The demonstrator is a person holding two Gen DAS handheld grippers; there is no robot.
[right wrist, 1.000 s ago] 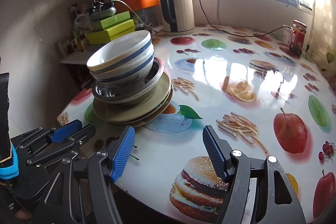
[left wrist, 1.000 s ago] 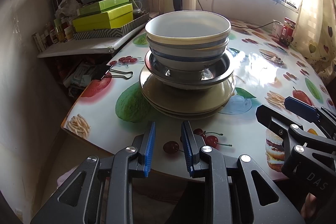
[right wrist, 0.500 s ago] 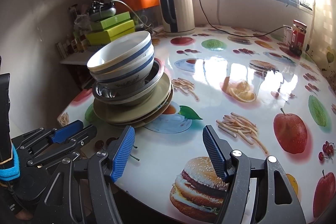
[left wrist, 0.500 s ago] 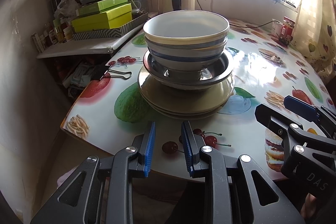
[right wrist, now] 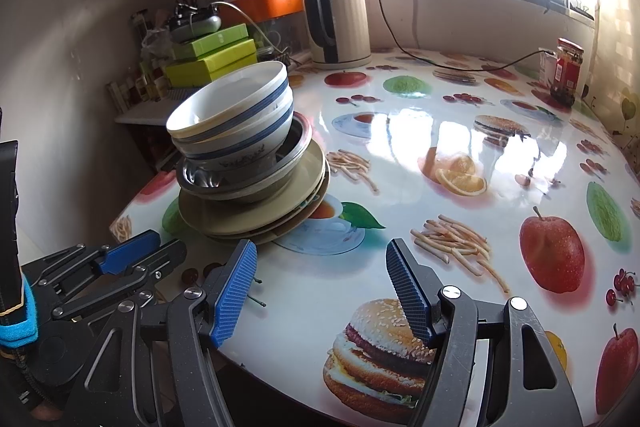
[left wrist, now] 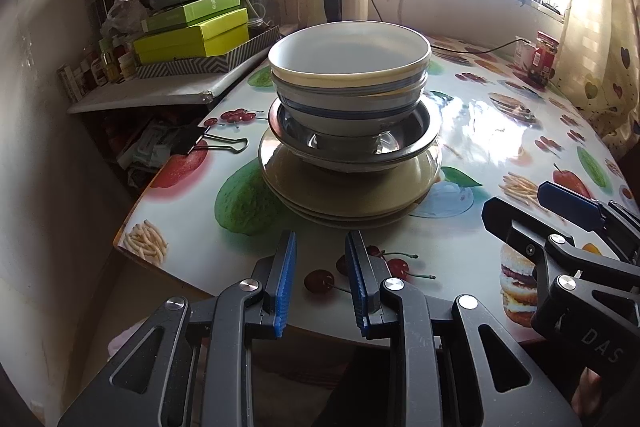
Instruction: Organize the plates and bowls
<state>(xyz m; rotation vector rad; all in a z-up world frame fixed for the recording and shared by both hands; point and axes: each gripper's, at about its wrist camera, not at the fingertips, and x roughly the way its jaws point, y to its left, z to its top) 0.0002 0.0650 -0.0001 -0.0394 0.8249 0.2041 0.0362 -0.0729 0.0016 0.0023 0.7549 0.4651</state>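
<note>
One stack of dishes stands near the left edge of the fruit-print table [left wrist: 500, 131]. Two white bowls with blue bands [left wrist: 348, 67] sit nested in a steel bowl [left wrist: 424, 135], on top of several beige plates [left wrist: 344, 195]. My left gripper [left wrist: 321, 239] hovers at the table's near edge just short of the stack, its blue pads a narrow gap apart with nothing between them. In the right wrist view the same bowls [right wrist: 236, 119] and plates [right wrist: 260, 215] lean a little. My right gripper [right wrist: 320, 247] stands wide open and empty to their right, over the table.
A cream kettle [right wrist: 340, 19] with its cable stands at the back by the window. Green boxes [left wrist: 192, 31] are piled on a side shelf to the left. A black binder clip [left wrist: 204, 143] lies left of the stack. A red jar [right wrist: 566, 71] stands far right.
</note>
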